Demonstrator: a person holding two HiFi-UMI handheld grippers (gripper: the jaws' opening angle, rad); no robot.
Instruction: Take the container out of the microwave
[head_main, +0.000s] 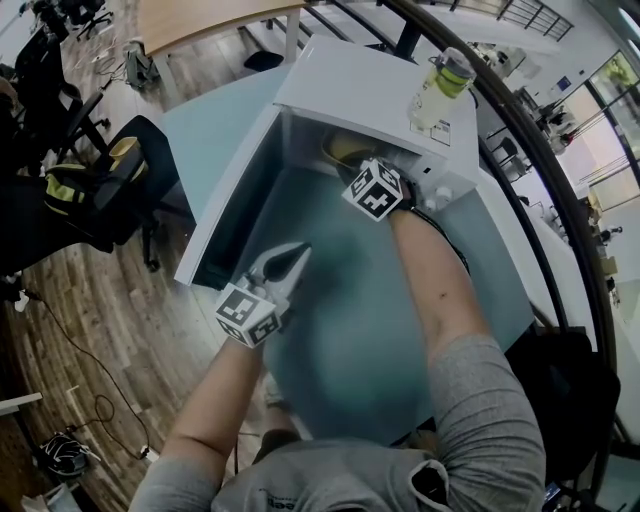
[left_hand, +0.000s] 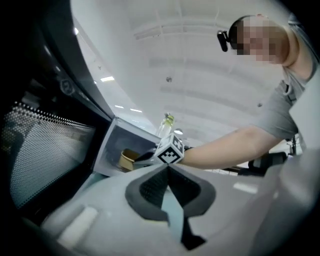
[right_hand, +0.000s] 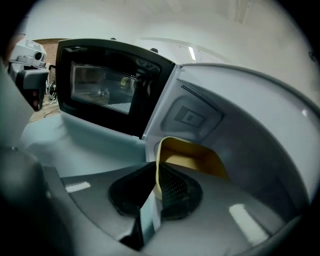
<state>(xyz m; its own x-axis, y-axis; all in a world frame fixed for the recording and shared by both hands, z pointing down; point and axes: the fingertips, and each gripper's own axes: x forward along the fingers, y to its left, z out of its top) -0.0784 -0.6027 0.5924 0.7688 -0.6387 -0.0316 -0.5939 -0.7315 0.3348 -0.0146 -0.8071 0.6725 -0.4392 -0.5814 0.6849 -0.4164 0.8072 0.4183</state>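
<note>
Head view: door (head_main: 225, 210) wide open for access. Right gripper (head_main: 360, 175) reaches into microwave (head_main: 340, 90) at container (head_main: 345, 150). Left gripper (head_main: 290, 262) parked clear.
Left gripper view: jaws together, empty.
Right gripper view: jaws pinch container rim, ready to pull; container inside cavity.

Cool, even light fills the head view, whose edges bend strongly. Both gripper views fade to black at the corners and blur in the near foreground; ceiling strip lights (left_hand: 106, 79) glare in the left one, while the microwave cavity (right_hand: 260, 150) sits in dim shadow.
</note>
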